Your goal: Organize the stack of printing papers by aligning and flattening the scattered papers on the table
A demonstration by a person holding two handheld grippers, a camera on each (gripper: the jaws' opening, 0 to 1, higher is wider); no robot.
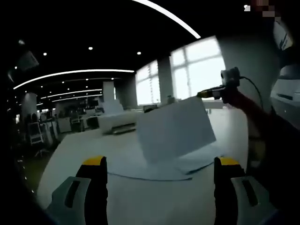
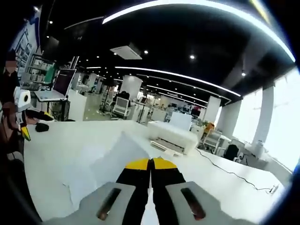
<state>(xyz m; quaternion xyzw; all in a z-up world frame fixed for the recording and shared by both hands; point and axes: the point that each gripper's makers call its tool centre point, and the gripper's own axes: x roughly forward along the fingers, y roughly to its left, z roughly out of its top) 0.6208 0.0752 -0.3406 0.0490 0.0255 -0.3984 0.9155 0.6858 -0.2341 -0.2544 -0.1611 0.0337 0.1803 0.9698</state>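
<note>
On the white table (image 1: 140,201), a loose spread of printing papers (image 1: 154,168) lies flat while one sheet (image 1: 176,129) stands lifted and tilted above it, its upper corner pinched by your right gripper (image 1: 208,93), which enters the left gripper view from the right. Seen along the right gripper (image 2: 151,164) itself, the two yellow-tipped jaws are pressed together with the sheet's edge (image 2: 122,150) running out from between them, so they are closed on the sheet. Your left gripper (image 1: 159,161) hovers low over the near table edge, jaws spread wide and holding nothing, aimed at the pile. To do this step well, in all likelihood, you should lower the raised sheet squarely over the spread papers, matching a long edge first, and let go only once it lies flat; a one-corner grip lets the sheet swing and curl, so move slowly. Bring the left gripper to the opposite side of the pile to act as a stop and to press the layers down. Your right hand is held high and extended across the table; the left is low, level and near you. A printer (image 2: 173,133) and a cable (image 2: 229,171) sit farther back on the table, well apart from the papers.
</note>
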